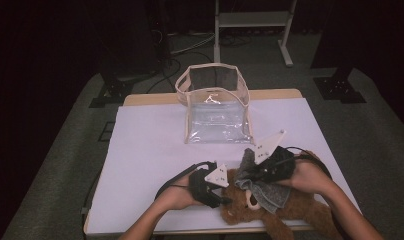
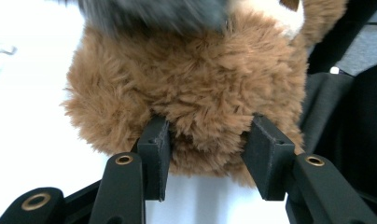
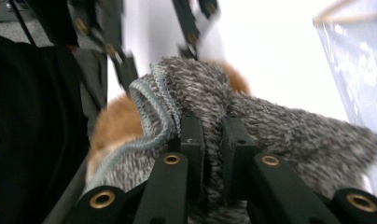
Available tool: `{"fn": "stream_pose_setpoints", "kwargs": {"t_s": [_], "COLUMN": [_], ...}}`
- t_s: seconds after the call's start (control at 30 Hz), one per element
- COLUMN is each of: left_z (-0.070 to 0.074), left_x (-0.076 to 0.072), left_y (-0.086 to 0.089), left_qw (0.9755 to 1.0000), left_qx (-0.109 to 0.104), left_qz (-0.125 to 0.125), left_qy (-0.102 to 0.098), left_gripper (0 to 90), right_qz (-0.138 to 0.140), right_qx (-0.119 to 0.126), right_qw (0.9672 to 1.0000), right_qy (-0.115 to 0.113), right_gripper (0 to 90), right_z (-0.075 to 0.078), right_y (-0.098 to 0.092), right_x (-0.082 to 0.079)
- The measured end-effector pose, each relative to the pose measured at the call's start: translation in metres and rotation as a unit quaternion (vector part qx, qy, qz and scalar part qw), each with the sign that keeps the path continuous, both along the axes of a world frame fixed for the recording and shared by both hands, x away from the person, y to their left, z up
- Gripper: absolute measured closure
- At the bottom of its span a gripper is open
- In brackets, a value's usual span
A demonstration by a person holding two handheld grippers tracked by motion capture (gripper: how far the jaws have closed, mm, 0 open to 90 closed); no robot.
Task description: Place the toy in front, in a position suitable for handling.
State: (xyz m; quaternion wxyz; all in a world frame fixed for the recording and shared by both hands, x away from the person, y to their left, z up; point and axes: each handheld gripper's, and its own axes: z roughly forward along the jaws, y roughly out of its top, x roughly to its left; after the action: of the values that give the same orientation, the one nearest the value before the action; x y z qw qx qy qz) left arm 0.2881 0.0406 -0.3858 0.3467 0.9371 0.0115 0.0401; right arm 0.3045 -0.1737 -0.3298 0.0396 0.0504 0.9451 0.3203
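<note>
Lying at the near edge of the tabletop: brown teddy bear. Left tool half closed, pinching the bear's furry head. Right tool nearly shut, clamping the grey knitted garment just over the bear. Standing farther back: clear bag.

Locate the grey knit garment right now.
In the high view the grey knit garment lies near the table's front edge, right of centre, draped over the brown teddy bear, pinched by the right gripper.
</note>
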Motion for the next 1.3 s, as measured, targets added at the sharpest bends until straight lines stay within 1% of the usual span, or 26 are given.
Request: {"fn": "stream_pose_setpoints", "kwargs": {"t_s": [0.07, 0.13, 0.2, 0.27, 0.4, 0.43, 0.53, 0.63, 0.7, 0.77, 0.8, 0.87, 0.9, 0.93, 0.97, 1.03, 1.13, 1.17, 1.23, 1.3], "left_z": [0.001, 0.001, 0.002, 0.002, 0.002, 0.002, 0.002, 0.003, 0.004, 0.003, 0.003, 0.000, -0.002, -0.004, -0.007, -0.009, -0.008, -0.008, -0.006, -0.004], "left_x": [0.003, 0.006, 0.007, 0.009, 0.012, 0.012, 0.012, 0.013, 0.013, 0.012, 0.011, 0.010, 0.009, 0.009, 0.008, 0.009, 0.010, 0.012, 0.014, 0.015], "left_y": [-0.001, -0.001, -0.001, -0.002, -0.003, -0.003, -0.005, -0.001, 0.004, 0.009, 0.010, 0.012, 0.011, 0.010, 0.008, 0.005, 0.001, 0.000, -0.004, -0.004], "left_qw": [0.9999, 0.9999, 0.9997, 0.9996, 0.9995, 0.9995, 0.9995, 0.9995, 0.9993, 0.9991, 0.9989, 0.9991, 0.9990, 0.9991, 0.9991, 0.9993, 0.9990, 0.9990, 0.9991, 0.9989], "left_qx": [-0.002, -0.004, -0.008, -0.006, -0.006, -0.008, 0.001, 0.001, -0.006, -0.016, -0.020, -0.017, -0.019, -0.015, -0.015, -0.013, -0.019, -0.018, -0.016, -0.019], "left_qz": [0.010, 0.016, 0.023, 0.026, 0.030, 0.032, 0.031, 0.033, 0.037, 0.038, 0.040, 0.036, 0.037, 0.033, 0.033, 0.032, 0.038, 0.039, 0.039, 0.041], "left_qy": [-0.002, -0.001, -0.001, -0.003, -0.004, -0.003, -0.004, -0.001, 0.002, 0.008, 0.012, 0.015, 0.018, 0.020, 0.021, 0.016, 0.013, 0.012, 0.009, 0.009], "left_gripper": [53.4, 53.2, 53.0, 52.8, 52.8, 52.8, 52.6, 52.2, 52.0, 51.7, 51.7, 51.7, 51.8, 51.8, 51.8, 52.2, 53.4, 53.5, 53.5, 53.4], "right_qz": [0.016, 0.022, 0.016, 0.004, -0.009, -0.010, -0.013, -0.017, -0.023, -0.030, -0.036, -0.047, -0.052, -0.055, -0.056, -0.053, -0.042, -0.037, -0.021, -0.006], "right_qx": [-0.002, -0.012, -0.012, -0.010, -0.016, -0.013, -0.008, -0.004, -0.007, -0.008, -0.012, -0.019, -0.020, -0.018, -0.018, -0.018, -0.003, 0.004, 0.007, 0.005], "right_qw": [0.9998, 0.9995, 0.9997, 0.9998, 0.9995, 0.9994, 0.9994, 0.9994, 0.9991, 0.9991, 0.9988, 0.9983, 0.9981, 0.9980, 0.9979, 0.9979, 0.9979, 0.9979, 0.9978, 0.9980], "right_qy": [-0.009, -0.019, -0.017, -0.017, -0.027, -0.030, -0.032, -0.030, -0.035, -0.031, -0.030, -0.028, -0.026, -0.027, -0.027, -0.033, -0.048, -0.053, -0.062, -0.063], "right_gripper": [80.3, 80.3, 80.3, 80.3, 80.3, 80.3, 80.3, 80.4, 80.4, 80.4, 80.4, 80.4, 80.4, 80.4, 80.4, 80.4, 80.4, 80.5, 80.5, 80.4], "right_z": [0.002, 0.004, 0.006, 0.008, 0.010, 0.008, 0.003, -0.001, -0.006, -0.009, -0.011, -0.015, -0.017, -0.017, -0.016, -0.011, 0.000, 0.003, 0.008, 0.009], "right_y": [0.009, 0.012, 0.005, -0.006, -0.025, -0.028, -0.030, -0.032, -0.035, -0.040, -0.042, -0.047, -0.049, -0.050, -0.049, -0.045, -0.036, -0.030, -0.017, -0.004], "right_x": [-0.001, -0.003, -0.006, -0.010, -0.027, -0.031, -0.036, -0.034, -0.031, -0.027, -0.026, -0.022, -0.020, -0.019, -0.019, -0.020, -0.022, -0.022, -0.023, -0.022]}}
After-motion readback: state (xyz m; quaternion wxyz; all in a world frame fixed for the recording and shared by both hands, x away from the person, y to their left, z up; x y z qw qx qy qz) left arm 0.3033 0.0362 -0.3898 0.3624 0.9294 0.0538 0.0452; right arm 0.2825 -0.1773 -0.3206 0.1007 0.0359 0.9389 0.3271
